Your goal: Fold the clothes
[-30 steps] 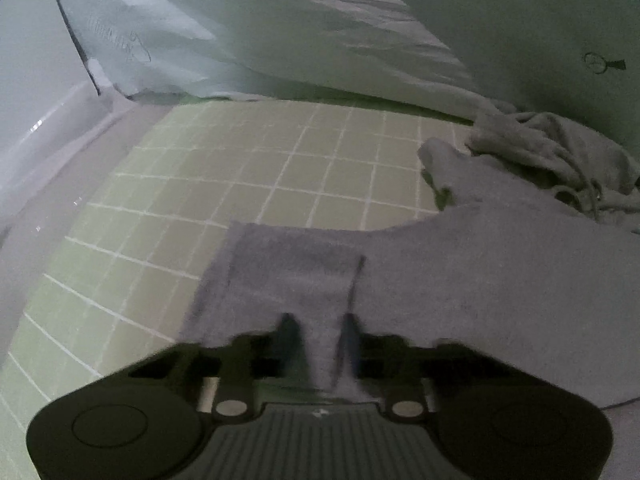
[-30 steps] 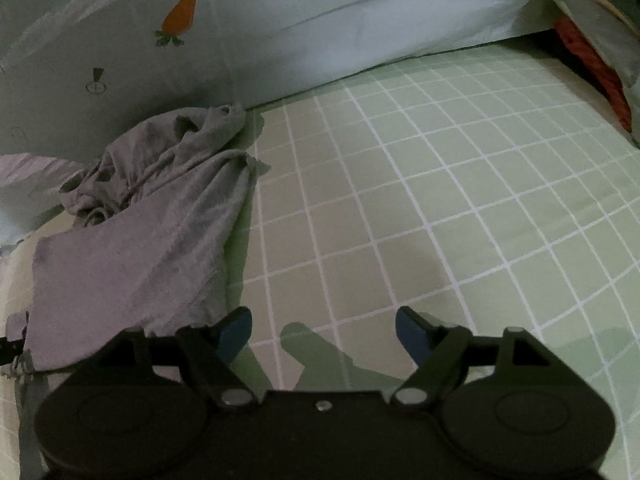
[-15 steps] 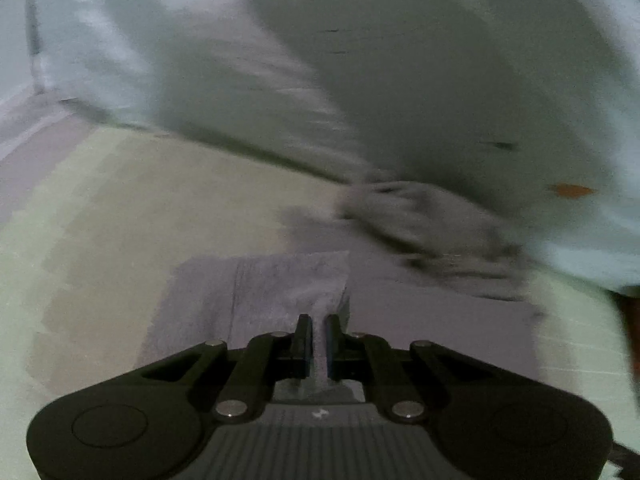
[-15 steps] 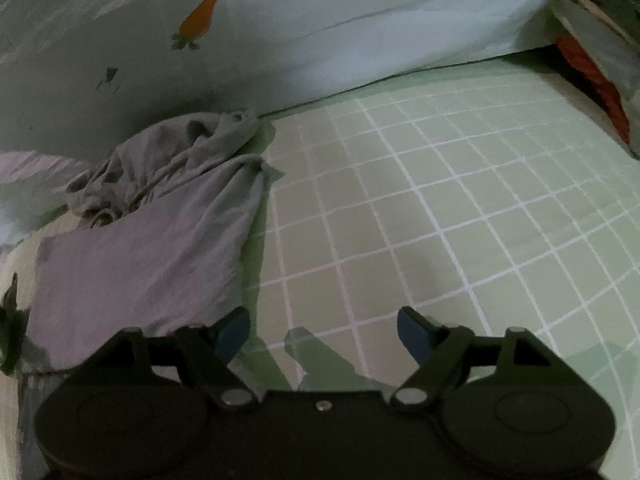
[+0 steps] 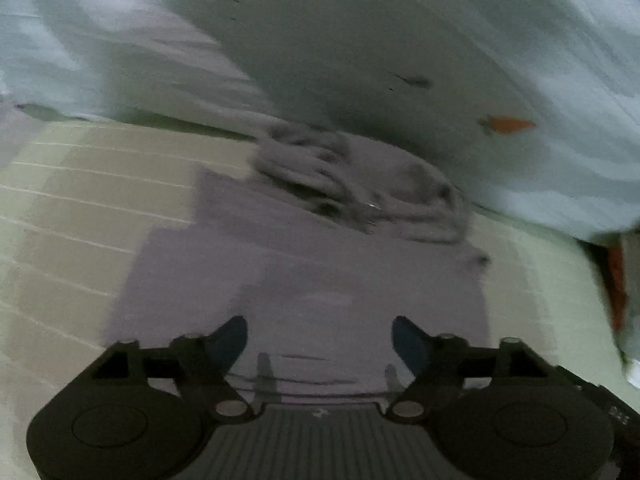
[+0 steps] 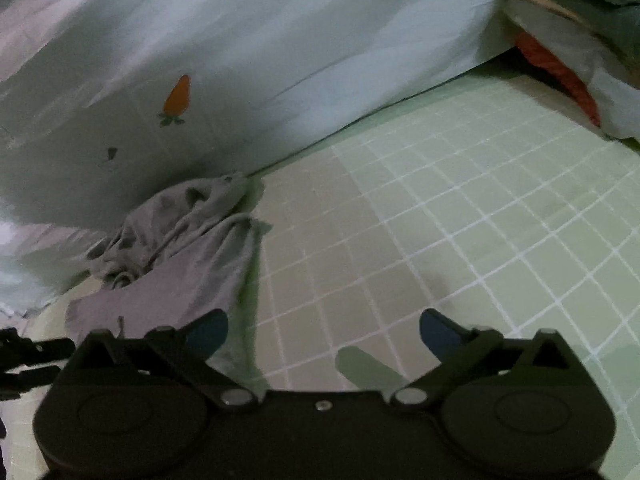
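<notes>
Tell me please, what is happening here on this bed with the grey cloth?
A person holding a gripper in each hand is folding a grey garment on a green checked sheet. The left gripper hangs over the flat near part of the garment with its jaws opening, the pads not pressing on the cloth. The right gripper is beside the garment, over bare sheet, its jaws opening too and holding nothing. The far end of the garment lies bunched against a pale carrot-print cover.
</notes>
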`<state>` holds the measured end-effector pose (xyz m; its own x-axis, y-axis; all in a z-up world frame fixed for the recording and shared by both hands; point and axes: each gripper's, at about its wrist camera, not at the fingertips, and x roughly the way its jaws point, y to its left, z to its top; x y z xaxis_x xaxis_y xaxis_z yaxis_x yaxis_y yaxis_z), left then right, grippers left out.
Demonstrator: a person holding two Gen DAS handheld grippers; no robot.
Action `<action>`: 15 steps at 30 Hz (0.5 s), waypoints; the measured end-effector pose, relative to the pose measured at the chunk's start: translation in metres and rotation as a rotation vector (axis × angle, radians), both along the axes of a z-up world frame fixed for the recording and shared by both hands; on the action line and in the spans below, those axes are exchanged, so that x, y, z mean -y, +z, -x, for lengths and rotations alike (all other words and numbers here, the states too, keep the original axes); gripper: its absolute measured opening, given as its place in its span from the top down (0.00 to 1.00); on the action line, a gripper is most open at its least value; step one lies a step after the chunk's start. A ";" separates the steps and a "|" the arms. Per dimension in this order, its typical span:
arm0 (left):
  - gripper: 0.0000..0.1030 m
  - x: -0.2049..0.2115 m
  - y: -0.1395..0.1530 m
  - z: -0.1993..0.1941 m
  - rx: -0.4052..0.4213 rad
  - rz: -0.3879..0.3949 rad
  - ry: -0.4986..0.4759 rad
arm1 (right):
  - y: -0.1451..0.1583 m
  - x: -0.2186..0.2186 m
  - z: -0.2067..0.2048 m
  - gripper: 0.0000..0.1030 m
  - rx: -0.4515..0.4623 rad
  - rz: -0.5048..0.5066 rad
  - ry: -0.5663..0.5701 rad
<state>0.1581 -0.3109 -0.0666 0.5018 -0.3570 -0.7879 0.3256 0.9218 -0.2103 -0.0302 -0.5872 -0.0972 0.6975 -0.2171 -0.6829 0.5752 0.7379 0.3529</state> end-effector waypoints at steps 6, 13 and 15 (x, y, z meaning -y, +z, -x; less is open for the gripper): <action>0.14 -0.053 -0.001 -0.016 -0.014 -0.083 0.141 | 0.015 -0.040 -0.042 0.00 -0.034 0.112 0.085; 0.14 -0.086 -0.021 -0.037 -0.065 -0.098 0.203 | 0.022 -0.085 -0.103 0.00 -0.128 0.158 0.226; 0.14 -0.089 -0.028 -0.044 -0.072 -0.118 0.200 | 0.019 -0.095 -0.119 0.00 -0.158 0.143 0.244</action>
<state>0.2023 -0.2222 -0.0947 0.4940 -0.1600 -0.8546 0.1222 0.9859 -0.1139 0.0886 -0.4924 -0.0785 0.6282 -0.1576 -0.7619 0.4144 0.8966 0.1563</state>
